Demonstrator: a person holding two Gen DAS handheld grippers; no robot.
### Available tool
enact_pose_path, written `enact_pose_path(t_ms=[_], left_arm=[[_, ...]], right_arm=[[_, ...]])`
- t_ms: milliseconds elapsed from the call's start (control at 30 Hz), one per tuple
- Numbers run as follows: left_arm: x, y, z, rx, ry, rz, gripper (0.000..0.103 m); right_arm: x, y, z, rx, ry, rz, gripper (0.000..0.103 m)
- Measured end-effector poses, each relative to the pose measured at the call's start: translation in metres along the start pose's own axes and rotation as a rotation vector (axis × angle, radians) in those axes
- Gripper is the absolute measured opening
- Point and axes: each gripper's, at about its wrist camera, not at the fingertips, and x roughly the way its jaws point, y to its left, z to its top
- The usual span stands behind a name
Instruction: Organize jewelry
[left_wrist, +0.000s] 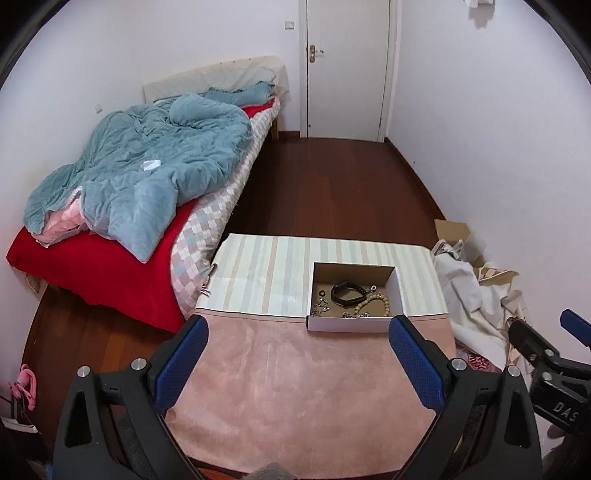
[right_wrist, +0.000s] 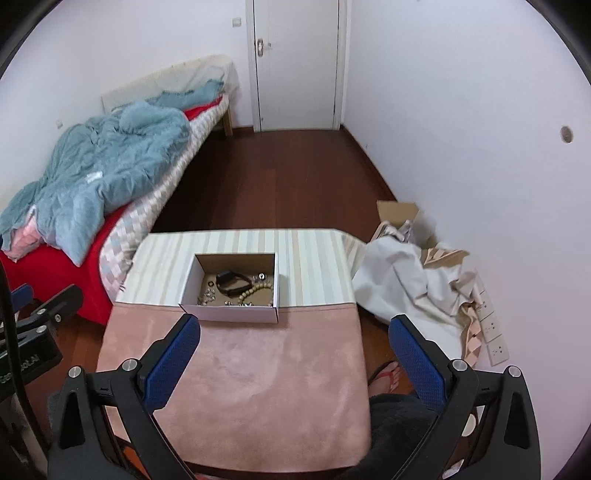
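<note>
A small white cardboard box (left_wrist: 354, 325) (right_wrist: 231, 314) stands on the table where the pink cloth (left_wrist: 295, 387) (right_wrist: 240, 387) meets the striped cloth (left_wrist: 266, 273) (right_wrist: 314, 266). Inside lie a black wristband (left_wrist: 345, 293) (right_wrist: 231, 282), a pale bead bracelet (left_wrist: 378, 302) (right_wrist: 258, 290), a small dark ring (left_wrist: 321, 293) (right_wrist: 211, 283) and several small silver pieces (left_wrist: 320, 306) (right_wrist: 208, 295). My left gripper (left_wrist: 298, 325) hangs open just before the box, nothing between its blue pads. My right gripper (right_wrist: 295, 323) is open too, empty, right of the box's near corner.
A bed with a teal quilt (left_wrist: 147, 166) (right_wrist: 92, 173) and red sheet stands left. White cloth and cardboard (left_wrist: 472, 295) (right_wrist: 406, 280) are heaped right of the table, with a wall socket strip (right_wrist: 493, 328). A person's foot in a sandal (right_wrist: 386, 374) is below the table's right edge.
</note>
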Motion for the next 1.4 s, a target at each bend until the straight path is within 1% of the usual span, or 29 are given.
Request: enact_pose_path(t_ms=[233, 367, 433, 633, 767, 867, 967, 1233, 1400], left_arm=[[-0.042, 0.001, -0.003, -0.007, -0.028, -0.026, 0.100], [-0.060, -0.002, -0.005, 0.003, -0.022, -0.040, 0.100], [-0.065, -0.002, -0.007, 0.007, -0.019, -0.047, 0.100], [-0.070, -0.005, -0.008, 0.008, -0.020, -0.045, 0.100], [-0.066, -0.008, -0.005, -0.002, -0.030, -0.029, 0.100], [-0.057, -0.009, 0.004, -0.004, -0.040, -0.015, 0.100], [-0.046, -0.013, 0.013, 0.002, -0.043, -0.002, 0.103], [-0.004, -0.015, 0.033, 0.010, -0.006, 0.031, 0.103], [0.022, -0.018, 0.040, 0.021, 0.027, 0.044, 0.103]], right_arm=[[-0.058, -0.001, -0.003, -0.002, -0.053, -0.001, 0.103], [-0.081, 0.001, -0.004, -0.011, -0.070, 0.014, 0.103], [-0.088, 0.002, -0.005, -0.015, -0.075, 0.017, 0.103], [-0.089, 0.001, -0.004, -0.013, -0.070, 0.018, 0.103], [-0.078, -0.001, 0.004, -0.012, -0.067, 0.005, 0.103], [-0.063, -0.002, 0.012, -0.006, -0.062, -0.008, 0.103], [-0.046, -0.002, 0.022, -0.004, -0.051, -0.020, 0.103], [0.004, 0.004, 0.043, -0.012, -0.004, -0.041, 0.103], [0.032, 0.004, 0.047, -0.015, 0.039, -0.051, 0.103]])
